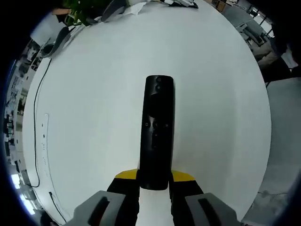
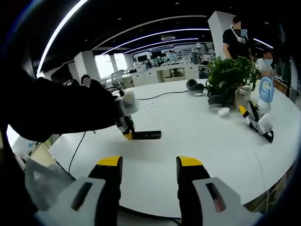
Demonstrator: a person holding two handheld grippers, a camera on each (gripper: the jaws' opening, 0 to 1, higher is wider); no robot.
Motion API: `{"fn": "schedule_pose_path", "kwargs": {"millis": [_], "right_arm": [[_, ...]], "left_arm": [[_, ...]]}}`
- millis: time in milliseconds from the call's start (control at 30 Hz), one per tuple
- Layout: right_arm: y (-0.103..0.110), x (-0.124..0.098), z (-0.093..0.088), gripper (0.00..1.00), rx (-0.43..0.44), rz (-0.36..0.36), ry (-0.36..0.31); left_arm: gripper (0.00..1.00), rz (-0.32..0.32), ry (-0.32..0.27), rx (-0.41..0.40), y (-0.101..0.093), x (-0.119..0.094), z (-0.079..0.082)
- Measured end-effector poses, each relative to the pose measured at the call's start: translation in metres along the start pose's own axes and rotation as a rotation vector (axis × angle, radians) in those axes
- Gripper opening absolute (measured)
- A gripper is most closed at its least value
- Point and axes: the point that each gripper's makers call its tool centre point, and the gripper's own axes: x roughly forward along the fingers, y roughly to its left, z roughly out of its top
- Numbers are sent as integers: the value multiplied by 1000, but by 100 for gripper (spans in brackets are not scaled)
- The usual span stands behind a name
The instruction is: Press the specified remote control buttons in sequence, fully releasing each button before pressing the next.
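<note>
Left gripper (image 1: 154, 186) apparently clamps remote (image 1: 157, 132); right gripper (image 2: 149, 172) open

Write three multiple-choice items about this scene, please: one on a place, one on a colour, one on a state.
1. Where does the long black plastic remote control lie?
A. on the round white table
B. on the floor
C. on a chair

2. What colour are the tips of the right gripper?
A. red
B. yellow
C. green

3. How does the left gripper stand?
A. open, far from the remote
C. shut on a cable
B. shut on the remote's near end

Key: 1 A, white tabletop lies under it; 2 B, both tips are yellow; 3 B, its jaws flank the remote's end closely.
</note>
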Motion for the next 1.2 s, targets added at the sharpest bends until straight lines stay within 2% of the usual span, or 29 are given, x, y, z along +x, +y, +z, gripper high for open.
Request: {"fn": "schedule_pose_path", "kwargs": {"millis": [800, 1200], "right_arm": [[2, -2, -1, 41, 5, 18, -2], [1, -3, 0, 39, 18, 18, -10]], "left_arm": [[23, 7, 15, -7, -41, -1, -7], [23, 5, 3, -5, -58, -2, -11]]}}
